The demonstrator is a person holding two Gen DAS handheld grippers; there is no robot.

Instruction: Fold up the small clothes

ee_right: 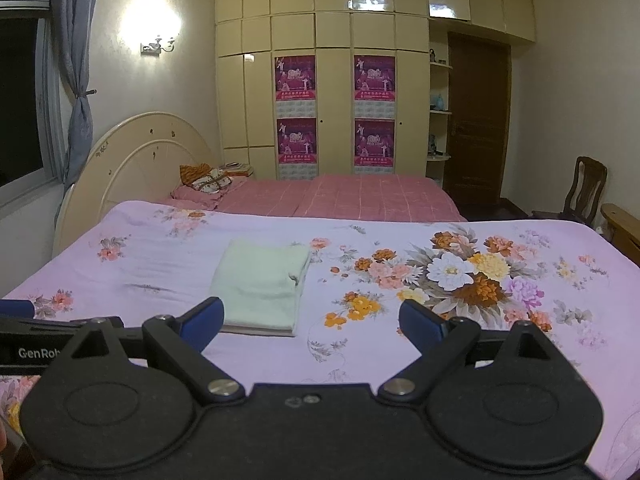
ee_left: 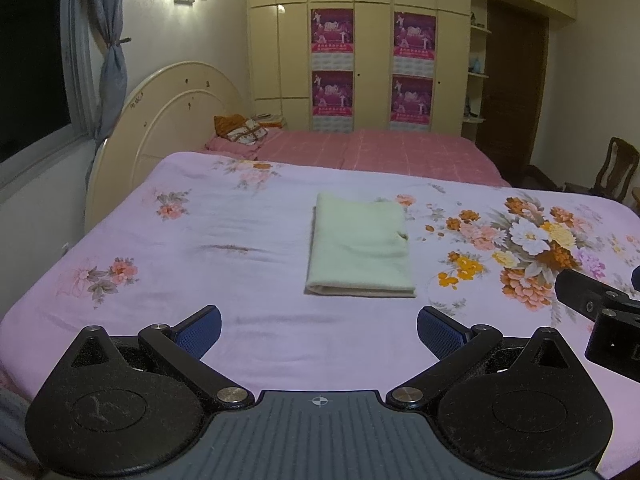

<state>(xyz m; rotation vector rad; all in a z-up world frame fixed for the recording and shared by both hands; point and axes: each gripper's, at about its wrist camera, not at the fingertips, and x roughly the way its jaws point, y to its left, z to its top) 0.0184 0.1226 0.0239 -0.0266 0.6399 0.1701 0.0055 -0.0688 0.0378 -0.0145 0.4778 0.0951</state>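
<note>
Garment (ee_left: 360, 246), pale green, small, lay folded into a flat rectangle on the bed (ee_left: 240, 340), roughly mid-width, with layered edges showing at its near end. What kind of clothing it was could not be made out; a small notch or tear showed on its right edge.

Bedcover (ee_right: 400, 344): lilac, printed with flower sprays, the largest cluster to the right of the garment; faint creases and a dark streak to the left.

Left gripper (ee_left: 319, 330): blue-padded fingers (ee_left: 202, 332) spread wide, grasping nothing, held above the near edge of the bed, short of the garment. Its body was cut off by the lower frame.

Right gripper (ee_right: 310, 322): fingers (ee_right: 422, 326) likewise spread and unloaded, its left finger overlapping the garment's near corner in its own view; contact could not be judged.

Room: second bed with pink checked cover (ee_left: 380, 148) beyond, rounded cream headboard (ee_left: 168, 120), cream wardrobe (ee_right: 324, 92) bearing four magenta posters, lit wall lamp (ee_right: 158, 44), tied blue curtain (ee_left: 110, 60), dark window, brown door (ee_right: 478, 120), wooden chair (ee_right: 584, 188) partly cut off.
</note>
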